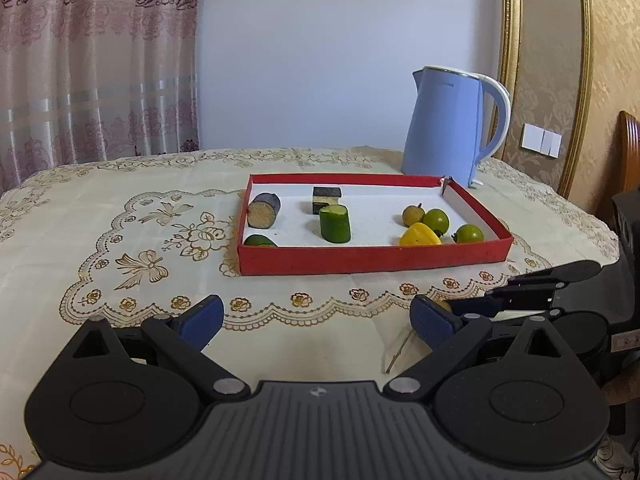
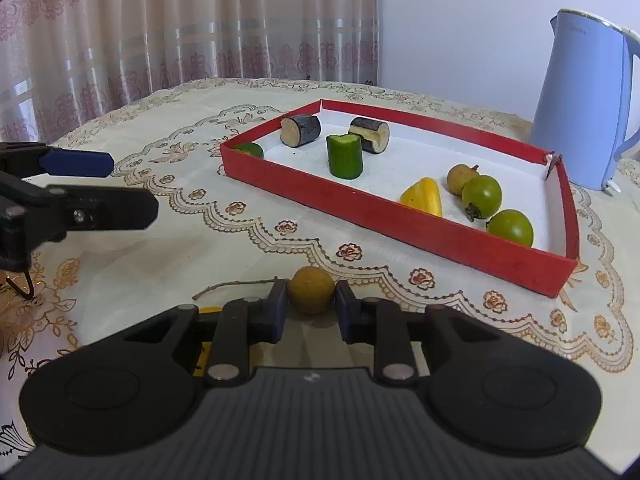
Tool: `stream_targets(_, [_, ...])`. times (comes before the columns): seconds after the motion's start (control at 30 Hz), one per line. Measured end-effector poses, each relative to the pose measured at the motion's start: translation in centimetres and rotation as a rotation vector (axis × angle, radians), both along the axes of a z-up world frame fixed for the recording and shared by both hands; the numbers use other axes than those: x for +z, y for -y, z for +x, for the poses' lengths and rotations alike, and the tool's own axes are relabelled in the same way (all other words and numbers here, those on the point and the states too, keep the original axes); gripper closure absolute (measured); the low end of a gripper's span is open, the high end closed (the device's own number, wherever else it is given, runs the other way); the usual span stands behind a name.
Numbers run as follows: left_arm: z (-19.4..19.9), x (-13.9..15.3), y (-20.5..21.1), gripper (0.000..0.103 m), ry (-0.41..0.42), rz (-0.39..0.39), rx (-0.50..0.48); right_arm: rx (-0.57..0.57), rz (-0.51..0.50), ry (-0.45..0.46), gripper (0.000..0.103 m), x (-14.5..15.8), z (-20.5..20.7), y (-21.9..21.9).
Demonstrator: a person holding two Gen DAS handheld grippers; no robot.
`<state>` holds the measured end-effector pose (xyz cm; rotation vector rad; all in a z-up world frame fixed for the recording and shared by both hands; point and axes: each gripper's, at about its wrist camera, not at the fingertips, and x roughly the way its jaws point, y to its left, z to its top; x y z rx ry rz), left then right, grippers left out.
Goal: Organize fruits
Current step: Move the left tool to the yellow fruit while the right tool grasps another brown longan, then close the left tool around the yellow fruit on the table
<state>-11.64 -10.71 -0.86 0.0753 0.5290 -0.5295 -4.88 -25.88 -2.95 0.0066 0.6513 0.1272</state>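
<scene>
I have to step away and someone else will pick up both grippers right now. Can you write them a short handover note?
Right gripper: shut on the brown round fruit, low over the tablecloth in front of the red tray; a loose twig lies beside it.
Left gripper: open, holding nothing, off to the left.
Done: in the tray, cucumber pieces and dark cut pieces sit at the left end; yellow piece, another brown fruit and two green fruits at the right end.
Left: probably carry the held fruit to the tray's right end and release.
</scene>
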Motion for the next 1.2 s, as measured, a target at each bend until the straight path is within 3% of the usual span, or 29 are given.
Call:
stream_targets(0.3, [-2.1, -1.0, 2.5, 0.003, -0.023, 0.013, -0.094, -0.153, 0.014, 0.055, 0.079, 1.5, -3.2, 5.6])
stream_targets(0.57, [-3.2, -2.8, 5.9, 0.003, -0.065, 0.045, -0.154, -0.206, 0.045, 0.047, 0.079, 0.2, -4.7, 7.8])
stream_targets(0.67, [-3.4, -3.4, 6.8, 0.008, -0.086, 0.071, -0.168, -0.204, 0.062, 0.047, 0.079, -0.2, -4.8, 7.9])
stream_targets(0.73, [-3.3, -3.8, 7.3, 0.026, -0.112, 0.088, -0.179, -0.197, 0.074, 0.043, 0.079, -0.3, -4.8, 8.0])
stream_targets(0.77, [-3.3, -4.0, 7.5, 0.028, -0.117, 0.099, -0.18, -0.195, 0.077, 0.043, 0.079, -0.3, -4.8, 8.0])
stream_targets(1.2, [-3.7, -4.1, 8.1, 0.031, -0.09, 0.148, -0.175, -0.176, 0.093, 0.046, 0.079, -0.3, -4.8, 8.1])
